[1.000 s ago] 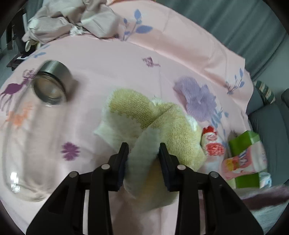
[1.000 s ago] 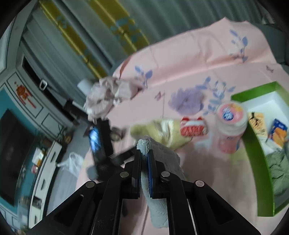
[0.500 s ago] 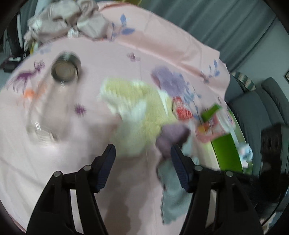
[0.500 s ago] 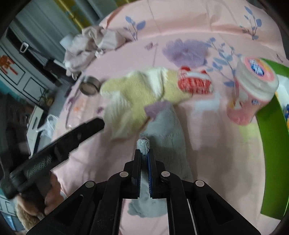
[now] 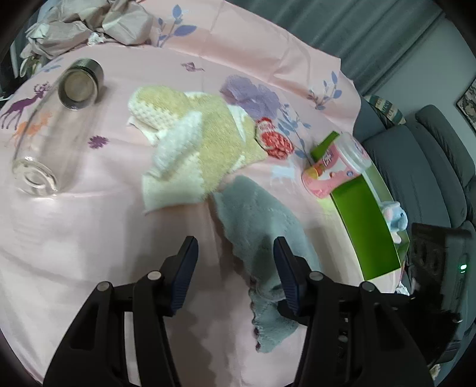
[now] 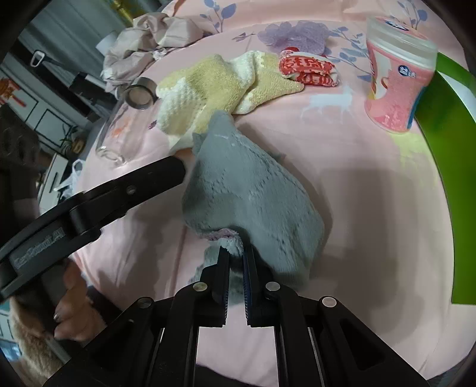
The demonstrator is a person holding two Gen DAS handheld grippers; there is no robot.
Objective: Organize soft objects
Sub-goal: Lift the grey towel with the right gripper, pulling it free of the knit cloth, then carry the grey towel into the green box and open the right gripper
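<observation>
A pink cloth (image 5: 74,238) printed with deer and flowers covers the table, with grey curtains (image 5: 342,26) and a grey sofa (image 5: 440,166) beyond. The right gripper (image 6: 236,253) has its jaws clamped on the grey towel (image 6: 253,190), which drapes onto the table beside the yellow towel (image 5: 193,140). The left gripper (image 5: 235,253) hovers with jaws apart over the grey towel's edge.

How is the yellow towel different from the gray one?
The yellow towel is yellow and cream with a knobbly weave; the gray towel is plain gray and fluffy. The yellow towel lies loose in a heap, touched by no claw; the gray towel is pinched at one edge by the right claw. Both are soft cloths on the pink tablecloth.
</observation>
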